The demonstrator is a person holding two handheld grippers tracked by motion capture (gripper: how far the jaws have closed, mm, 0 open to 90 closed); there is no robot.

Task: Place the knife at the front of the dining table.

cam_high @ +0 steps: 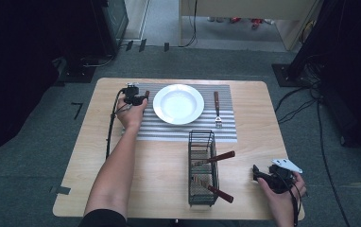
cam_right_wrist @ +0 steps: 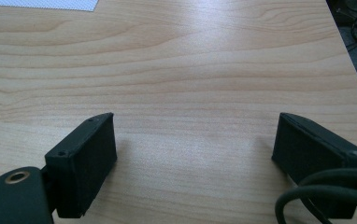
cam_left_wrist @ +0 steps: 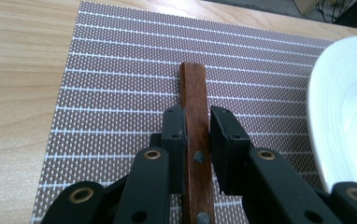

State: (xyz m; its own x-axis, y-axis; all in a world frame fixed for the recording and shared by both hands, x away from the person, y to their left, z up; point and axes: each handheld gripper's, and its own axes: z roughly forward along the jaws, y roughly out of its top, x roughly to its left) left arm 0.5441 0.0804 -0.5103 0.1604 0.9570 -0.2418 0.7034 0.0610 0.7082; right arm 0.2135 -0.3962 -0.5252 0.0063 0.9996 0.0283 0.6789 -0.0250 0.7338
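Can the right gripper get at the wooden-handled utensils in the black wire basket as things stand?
Probably yes. The right gripper is open over bare wooden table, just beside the black wire basket, and both wooden handles lean out toward it, with nothing between.

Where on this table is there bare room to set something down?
Bare wood lies between the wire caddy and the left table edge, and right of the striped placemat. The placemat is crowded by plate, fork and left tool.
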